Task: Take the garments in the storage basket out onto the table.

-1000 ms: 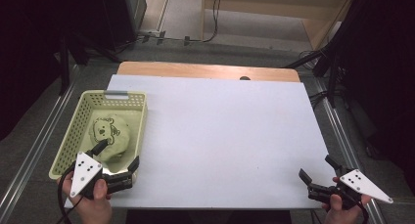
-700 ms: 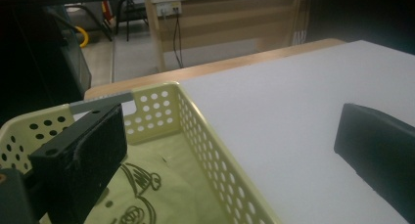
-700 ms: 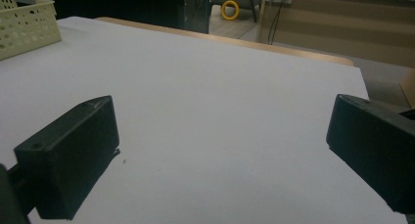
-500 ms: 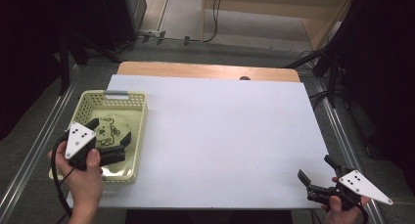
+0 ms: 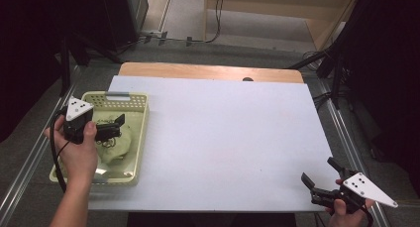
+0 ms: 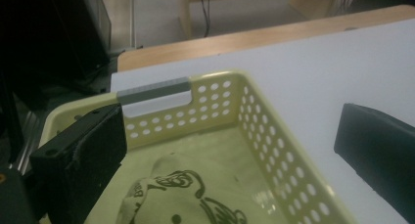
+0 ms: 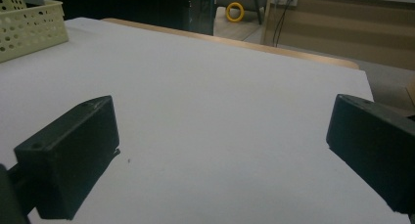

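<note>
Cloth (image 5: 115, 141), pale green with a dark printed drawing, lies crumpled on the floor of the basket (image 5: 140, 138) at the tabletop's left edge. Left tool (image 5: 119, 125) hangs over the basket's middle, jaws spread wide, nothing between them, tips just above the cloth; contact not discernible. Left gripper view: the cloth (image 6: 181, 197) sits low between the two black jaws, the basket's (image 6: 274, 150) perforated far wall and grey handle strip (image 6: 153, 90) beyond. Right tool (image 5: 319, 180) at the near right corner, well apart from the basket, jaws open and empty, low over the bare white tabletop (image 5: 228, 138). Right gripper view: basket corner (image 7: 29, 23) far left, wooden edge (image 7: 274, 50) behind the white sheet.
</note>
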{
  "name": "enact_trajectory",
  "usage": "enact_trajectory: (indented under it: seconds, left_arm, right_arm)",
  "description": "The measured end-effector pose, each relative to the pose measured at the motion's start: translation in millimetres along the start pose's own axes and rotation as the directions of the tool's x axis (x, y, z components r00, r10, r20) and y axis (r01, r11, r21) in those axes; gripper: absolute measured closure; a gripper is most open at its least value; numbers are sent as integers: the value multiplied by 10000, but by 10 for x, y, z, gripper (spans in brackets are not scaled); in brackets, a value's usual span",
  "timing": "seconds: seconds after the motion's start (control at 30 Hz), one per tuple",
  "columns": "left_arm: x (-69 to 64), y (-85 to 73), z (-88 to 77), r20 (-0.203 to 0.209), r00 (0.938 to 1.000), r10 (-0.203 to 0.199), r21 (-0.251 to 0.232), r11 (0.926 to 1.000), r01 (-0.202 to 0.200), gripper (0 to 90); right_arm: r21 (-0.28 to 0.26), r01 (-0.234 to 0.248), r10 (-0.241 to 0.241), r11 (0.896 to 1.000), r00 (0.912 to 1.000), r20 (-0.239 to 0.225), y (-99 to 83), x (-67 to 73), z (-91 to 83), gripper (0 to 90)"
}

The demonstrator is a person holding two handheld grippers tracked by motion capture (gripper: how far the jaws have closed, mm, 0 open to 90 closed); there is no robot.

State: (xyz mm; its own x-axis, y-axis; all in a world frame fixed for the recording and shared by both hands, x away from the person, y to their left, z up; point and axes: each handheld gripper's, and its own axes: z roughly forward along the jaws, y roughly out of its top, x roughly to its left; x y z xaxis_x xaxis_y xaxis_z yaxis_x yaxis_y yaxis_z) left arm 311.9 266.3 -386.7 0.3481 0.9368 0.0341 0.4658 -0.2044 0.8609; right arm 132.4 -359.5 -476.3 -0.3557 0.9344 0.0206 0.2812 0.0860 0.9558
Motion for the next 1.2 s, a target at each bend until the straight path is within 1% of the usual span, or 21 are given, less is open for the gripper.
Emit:
enact_trajectory:
  seconds: [0.1, 0.13, 0.23, 0.27, 0.33, 0.4, 0.43, 0.5, 0.57, 0.67, 0.7, 0.77, 0.8, 0.87, 0.93, 0.97, 1.03, 1.07, 1.13, 1.2]
  left_arm:
    - [85, -24, 123, -134, 9999, -6, 696, 9976, 16, 0]
    - [116, -49, 178, -156, 9998, -90, 930, 9956, 104, 0]
    - [174, -114, 282, -229, 9996, -153, 1611, 9868, 188, 0]
    - [194, -146, 323, -240, 9994, -234, 1921, 9810, 275, 0]
    - [223, -194, 380, -321, 9991, -282, 2310, 9723, 348, 0]
    - [256, -236, 433, -419, 9987, -283, 2725, 9614, 387, 0]
    - [264, -258, 456, -468, 9984, -332, 2832, 9580, 451, 0]
    - [277, -289, 501, -510, 9982, -319, 3159, 9476, 464, 0]
    - [286, -310, 542, -420, 9979, -496, 3449, 9366, 611, 0]
    - [293, -337, 602, -442, 9977, -523, 3810, 9223, 653, 0]
    - [297, -352, 627, -445, 9976, -522, 3947, 9165, 656, 0]
    - [305, -385, 681, -415, 9971, -636, 4265, 9013, 753, 0]
    - [306, -395, 700, -501, 9966, -647, 4340, 8973, 801, 0]
    - [321, -406, 730, -536, 9952, -818, 4498, 8878, 972, 0]
    - [328, -430, 763, -658, 9941, -863, 4756, 8731, 1073, 0]
    - [327, -440, 777, -692, 9937, -879, 4843, 8679, 1105, 0]
    - [317, -439, 788, -714, 9937, -861, 4961, 8613, 1103, 0]
    - [314, -440, 794, -763, 9933, -864, 4957, 8611, 1130, 0]
    - [313, -443, 808, -769, 9929, -913, 5030, 8562, 1177, 0]
    - [317, -449, 819, -759, 9928, -931, 5042, 8554, 1188, 0]
  right_arm:
    - [-1, 8, -8, 10000, 10000, 34, 1, -2, -1, 0]
    - [-17, 5, -5, 10000, 10000, 30, 1, -2, -2, 0]
    - [-17, -7, 7, 10000, 10000, 41, 2, -5, -5, 0]
    - [-15, -19, 19, 10000, 10000, 31, 1, -6, -5, 0]
    - [-20, -28, 28, 10000, 10000, 52, -1, -7, -5, 0]
    - [-43, -81, 81, 10000, 9999, 105, -2, -10, -9, 0]
    - [-64, -66, 66, 10000, 9999, 110, -1, -14, -9, 0]
    - [-36, -109, 110, 9999, 9999, 124, -3, -14, -9, 0]
    - [-13, -148, 148, 9999, 9998, 104, -4, -12, -2, 0]
    - [13, -34, 34, 10000, 9999, 112, -6, -9, 9, 0]
    - [30, -71, 71, 10000, 9999, 100, -6, -3, 9, 0]
    - [32, -48, 47, 10000, 9999, 127, -5, 4, 10, 0]
    - [55, -45, 44, 10000, 9999, 122, -9, 3, 11, 0]
    - [63, -50, 49, 10000, 9999, 114, -11, 2, 13, 0]
    - [80, -52, 51, 10000, 9999, 122, -15, -1, 16, 0]
    - [100, -49, 48, 9999, 9999, 104, -17, 0, 17, 0]
    - [132, -57, 56, 9999, 9999, 110, -19, 1, 19, 0]
    - [142, -55, 53, 9999, 9999, 102, -20, 1, 22, 0]
    - [195, -78, 75, 9998, 9999, 129, -20, 6, 31, 0]
    - [208, -73, 70, 9998, 9999, 137, -21, 6, 33, 0]
